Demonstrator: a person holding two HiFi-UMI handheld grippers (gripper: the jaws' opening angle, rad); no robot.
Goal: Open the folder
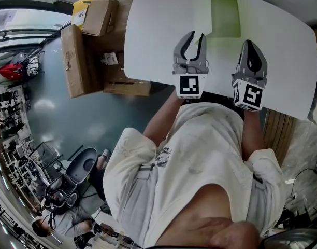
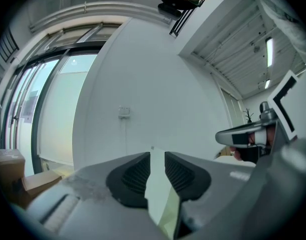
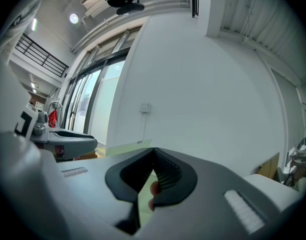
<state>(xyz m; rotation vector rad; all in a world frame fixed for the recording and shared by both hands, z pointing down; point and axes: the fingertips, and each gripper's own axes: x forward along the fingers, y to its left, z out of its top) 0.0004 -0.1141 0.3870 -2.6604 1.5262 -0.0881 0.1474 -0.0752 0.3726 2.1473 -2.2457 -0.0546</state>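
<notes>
Far left, brown cardboard boxes (image 1: 75, 61) stand on the floor beside the white round-cornered table (image 1: 158, 45). They play no part in the task.

At centre, the left gripper (image 2: 157, 156) points level over the table. Its jaws stand narrowly apart with a thin pale leaf (image 2: 160, 194) upright between the ribbed pads, which do not visibly pinch it.

To its right, the pale green translucent plastic folder (image 1: 224, 14) lies on the table, just beyond both grippers' tips.

Right of that, the right gripper (image 3: 153, 151) has its jaws pressed together at the tips. A pale sheet is caught in the slit below, apparently the folder's near edge.

The step in hand appears to be seizing the cover, and the folder is not yet open. The next move calls for the left jaws to clamp that leaf and swing it away while the right gripper anchors the rest.
</notes>
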